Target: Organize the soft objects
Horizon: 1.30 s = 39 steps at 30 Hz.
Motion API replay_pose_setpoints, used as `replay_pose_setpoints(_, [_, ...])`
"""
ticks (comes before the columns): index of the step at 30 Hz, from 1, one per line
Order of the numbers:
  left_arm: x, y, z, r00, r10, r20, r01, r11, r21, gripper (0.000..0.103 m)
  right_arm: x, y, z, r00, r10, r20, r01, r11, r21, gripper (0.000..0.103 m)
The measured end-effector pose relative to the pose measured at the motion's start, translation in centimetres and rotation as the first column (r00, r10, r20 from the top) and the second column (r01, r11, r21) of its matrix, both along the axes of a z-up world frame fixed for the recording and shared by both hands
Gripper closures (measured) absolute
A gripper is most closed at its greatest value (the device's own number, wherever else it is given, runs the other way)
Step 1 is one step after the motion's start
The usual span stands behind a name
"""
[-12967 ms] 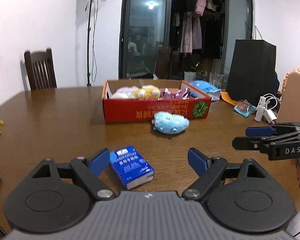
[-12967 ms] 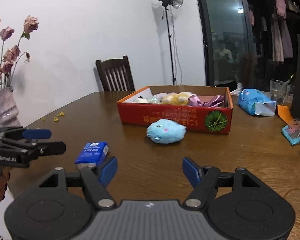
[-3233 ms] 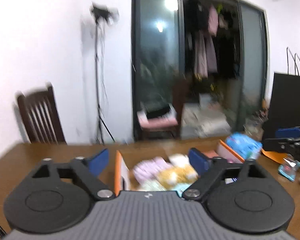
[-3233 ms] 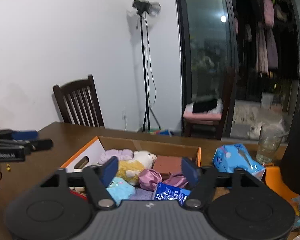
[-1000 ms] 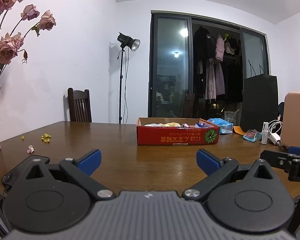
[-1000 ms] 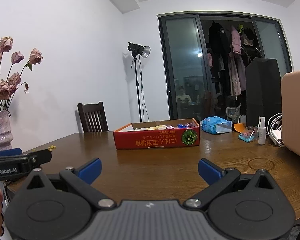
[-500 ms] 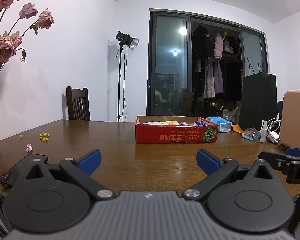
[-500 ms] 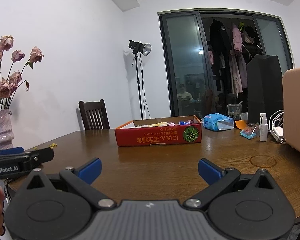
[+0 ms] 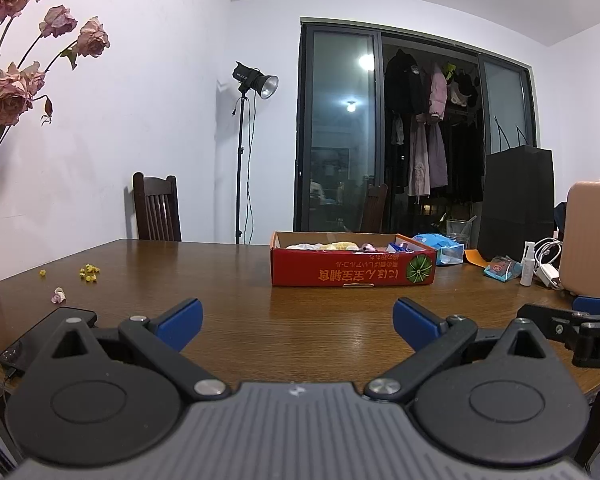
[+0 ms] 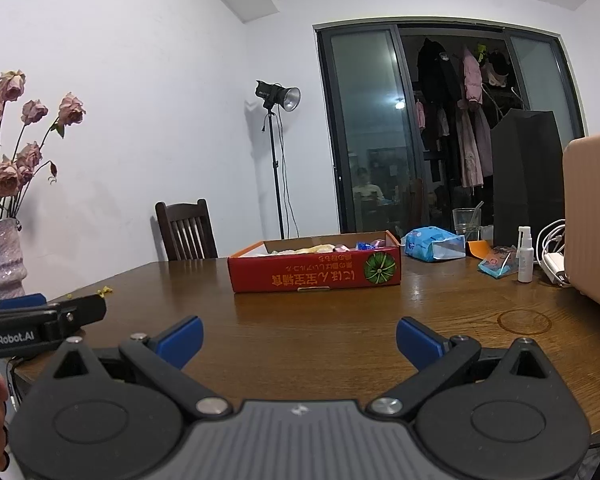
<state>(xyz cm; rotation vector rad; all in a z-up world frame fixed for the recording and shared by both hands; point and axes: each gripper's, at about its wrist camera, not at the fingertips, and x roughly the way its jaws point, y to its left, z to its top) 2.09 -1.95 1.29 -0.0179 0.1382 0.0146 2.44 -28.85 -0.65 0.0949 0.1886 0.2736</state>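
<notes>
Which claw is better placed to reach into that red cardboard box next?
Neither clearly: the left claw and right claw are both open, empty, and back from the red cardboard box. The box sits nearer centre for the left.

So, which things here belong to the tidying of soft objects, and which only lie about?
Job:
red box
soft toys inside it
left tool, open
right tool, open

Lying about:
vase of roses
blue tissue pack
spray bottle
glass
phone

White walls, dark chair [image 9: 156, 207], studio lamp [image 9: 255, 79], wooden table [image 9: 292, 316].
</notes>
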Motion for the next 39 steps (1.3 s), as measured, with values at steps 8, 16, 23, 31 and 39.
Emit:
replay_pose_setpoints(8, [0.00, -0.03, 0.01, 1.000, 0.001, -0.001, -0.001, 1.000, -0.001, 0.000, -0.07, 0.08, 0.06, 1.000, 0.001, -0.001, -0.001, 1.000, -0.002, 0.000])
replay_pose_setpoints(16, [-0.01, -0.01, 0.02, 1.000, 0.001, -0.001, -0.001, 1.000, -0.001, 0.000, -0.09, 0.14, 0.17, 1.000, 0.005, -0.003, -0.005, 1.000, -0.002, 0.000])
replay_pose_setpoints(23, [-0.01, 0.00, 0.03, 1.000, 0.000, 0.000, 0.000, 1.000, 0.000, 0.000, -0.07, 0.14, 0.16, 1.000, 0.005, -0.004, -0.005, 1.000, -0.002, 0.000])
replay_pose_setpoints(31, [-0.03, -0.04, 0.04, 1.000, 0.000, 0.000, 0.000, 1.000, 0.000, 0.000, -0.14, 0.26, 0.07, 1.000, 0.001, -0.002, -0.001, 1.000, -0.002, 0.000])
replay_pose_setpoints(39, [-0.03, -0.08, -0.06, 1.000, -0.010, -0.002, 0.010, 1.000, -0.005, 0.000, -0.15, 0.29, 0.02, 1.000, 0.003, -0.001, -0.003, 1.000, -0.004, 0.000])
